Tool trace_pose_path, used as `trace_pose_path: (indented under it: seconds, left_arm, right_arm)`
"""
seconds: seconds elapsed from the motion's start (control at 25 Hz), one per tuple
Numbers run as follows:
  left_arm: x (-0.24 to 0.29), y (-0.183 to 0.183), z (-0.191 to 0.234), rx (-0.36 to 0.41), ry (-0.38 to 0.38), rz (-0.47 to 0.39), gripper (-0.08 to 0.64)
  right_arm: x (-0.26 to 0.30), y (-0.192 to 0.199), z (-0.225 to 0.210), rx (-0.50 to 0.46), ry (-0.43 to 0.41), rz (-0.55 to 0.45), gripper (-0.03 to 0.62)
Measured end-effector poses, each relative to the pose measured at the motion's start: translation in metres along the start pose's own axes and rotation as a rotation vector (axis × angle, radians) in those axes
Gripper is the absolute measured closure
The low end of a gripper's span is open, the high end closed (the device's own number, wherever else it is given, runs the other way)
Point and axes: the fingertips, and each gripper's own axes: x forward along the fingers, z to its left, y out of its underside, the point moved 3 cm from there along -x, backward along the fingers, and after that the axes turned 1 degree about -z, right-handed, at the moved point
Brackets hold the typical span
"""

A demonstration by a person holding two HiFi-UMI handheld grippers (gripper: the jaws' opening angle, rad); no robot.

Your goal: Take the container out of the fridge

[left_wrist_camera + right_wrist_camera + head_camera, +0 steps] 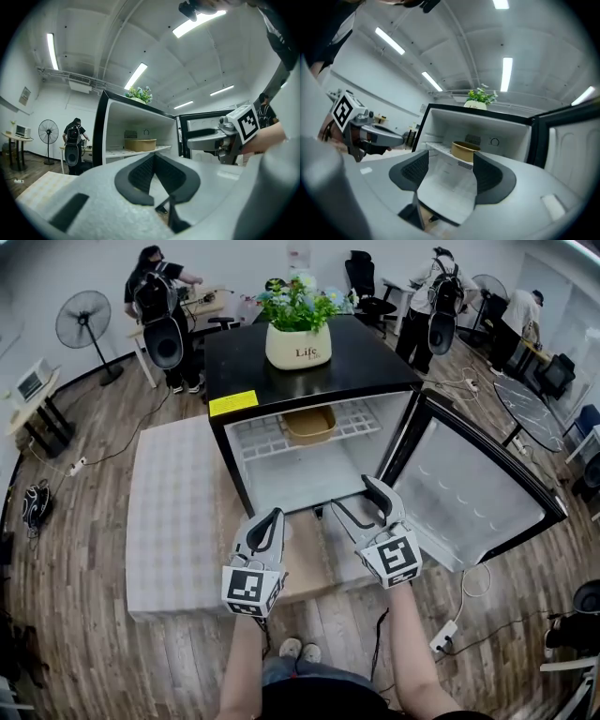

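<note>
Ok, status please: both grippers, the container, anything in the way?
Left gripper shut, empty; right gripper open, empty; both outside the fridge. Container on the shelf, untouched. Door open, nothing blocking.

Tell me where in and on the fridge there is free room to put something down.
Free: the wire shelf left of the container, the lower compartment under that shelf, and the fridge top on either side of the plant pot. Crowded: the shelf's middle back, where the container sits.
</note>
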Motion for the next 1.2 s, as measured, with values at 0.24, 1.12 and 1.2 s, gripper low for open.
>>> trace_pose_path:
  seconds: [0.24, 1.12, 1.2]
  left_arm:
    - [-0.001, 0.003, 0.003, 0.001, 0.005, 0.005, 0.554]
    - [-0.012, 0.007, 0.002, -0.004, 0.03, 0.014, 0.554]
    - [-0.013, 0.007, 0.001, -0.003, 0.032, 0.015, 0.554]
  right_arm:
    - [0.044, -0.006, 0.001, -0.354, -0.125, 0.165, 0.314]
    - [0.137, 0.017, -0.024, -1.013, -0.251, 0.545, 0.365]
    - [0.141, 0.021, -0.024, -1.036, -0.268, 0.566, 0.38]
